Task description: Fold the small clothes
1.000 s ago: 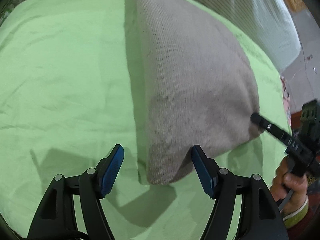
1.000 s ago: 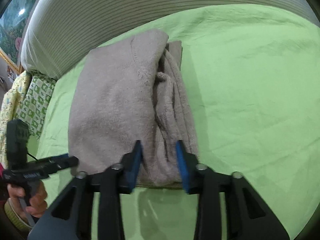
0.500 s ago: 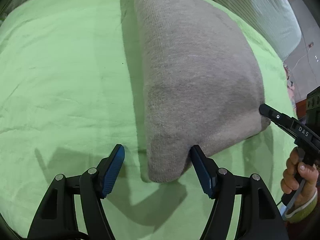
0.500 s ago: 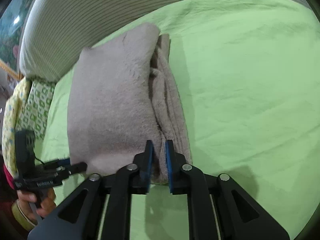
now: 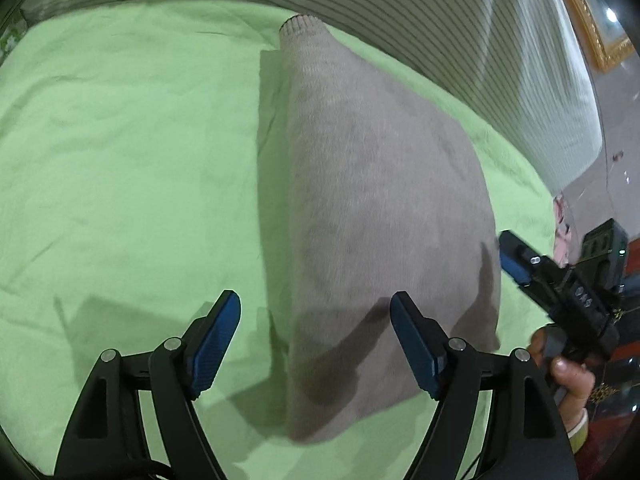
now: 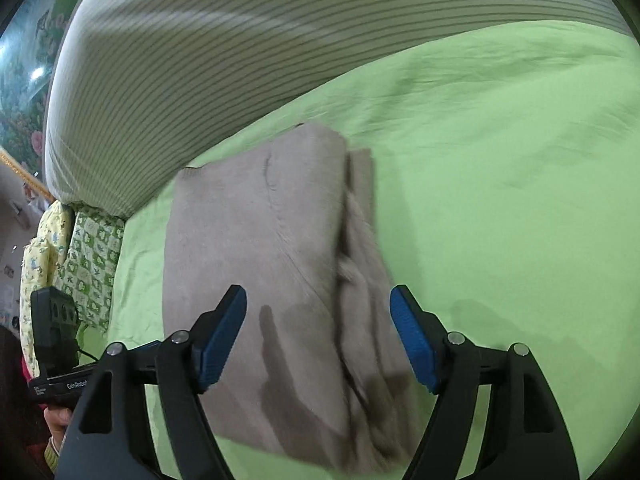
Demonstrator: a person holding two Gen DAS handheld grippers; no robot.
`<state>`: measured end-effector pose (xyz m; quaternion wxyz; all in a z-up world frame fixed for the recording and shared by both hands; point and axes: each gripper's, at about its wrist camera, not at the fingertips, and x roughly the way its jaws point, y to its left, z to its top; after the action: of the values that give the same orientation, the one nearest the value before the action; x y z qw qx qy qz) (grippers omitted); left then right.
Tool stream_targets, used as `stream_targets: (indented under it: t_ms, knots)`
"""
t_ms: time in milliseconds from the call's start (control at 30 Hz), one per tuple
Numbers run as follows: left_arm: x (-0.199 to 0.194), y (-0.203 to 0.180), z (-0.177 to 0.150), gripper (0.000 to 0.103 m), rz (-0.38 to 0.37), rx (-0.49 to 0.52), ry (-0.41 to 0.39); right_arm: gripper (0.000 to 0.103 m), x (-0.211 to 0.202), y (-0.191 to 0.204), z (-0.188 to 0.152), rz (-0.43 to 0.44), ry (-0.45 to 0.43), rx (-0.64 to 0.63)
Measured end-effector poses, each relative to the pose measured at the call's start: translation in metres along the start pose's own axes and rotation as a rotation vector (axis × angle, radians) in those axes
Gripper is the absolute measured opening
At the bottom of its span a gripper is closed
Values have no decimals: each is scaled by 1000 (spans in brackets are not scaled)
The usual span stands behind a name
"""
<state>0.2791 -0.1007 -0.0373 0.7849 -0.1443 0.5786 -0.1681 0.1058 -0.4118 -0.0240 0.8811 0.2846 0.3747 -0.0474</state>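
Observation:
A folded grey-beige knitted garment (image 5: 380,208) lies on the green bedsheet (image 5: 120,160); it also shows in the right wrist view (image 6: 272,264), with its layered folded edge on the right side. My left gripper (image 5: 316,340) is open and empty, above the garment's near left corner. My right gripper (image 6: 318,336) is open and empty, raised above the garment's near edge. In the left wrist view the right gripper (image 5: 516,264) appears at the garment's right side, held by a hand.
A striped pillow (image 6: 240,40) lies along the far side of the bed. A patterned green and yellow cloth (image 6: 80,248) sits at the bed's left edge. The left gripper's body (image 6: 52,344) shows at lower left.
My right gripper was shut on the garment's folded edge half a second ago; it has opened, let go and lifted back. The left gripper stayed open and drew back slightly.

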Motion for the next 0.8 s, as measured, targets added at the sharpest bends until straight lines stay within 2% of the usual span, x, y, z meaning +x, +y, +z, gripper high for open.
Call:
stream_targets:
  t_ms: [200, 333, 367, 400, 433, 500, 567, 600, 667, 800]
  knots:
    - [22, 5, 14, 84, -31, -31, 14, 75, 32, -15, 9, -21, 34, -18]
    - [40, 11, 20, 91, -30, -37, 16, 73, 35, -27, 4, 20, 24, -19]
    - [43, 16, 21, 91, -47, -54, 15, 71, 35, -26, 5, 15, 26, -26]
    - [44, 22, 19, 91, -63, -71, 15, 61, 36, -26, 6, 24, 32, -28]
    - [47, 26, 19, 91, -79, -95, 11, 56, 39, -24, 6, 50, 49, -15]
    - [50, 25, 18, 86, -100, -112, -6, 55, 46, -22, 5, 41, 68, 11]
    - [50, 18, 18, 59, -151, -103, -6, 47, 48, -20, 4, 48, 83, 30]
    - [46, 15, 17, 57, -141, -93, -9, 43, 47, -18, 4, 46, 83, 38]
    - [38, 13, 16, 45, -130, -62, -19, 38, 37, -8, 4, 51, 71, 31]
    - [-1, 15, 5, 40, -157, -56, -68, 35, 12, 22, -2, 115, 42, -5]
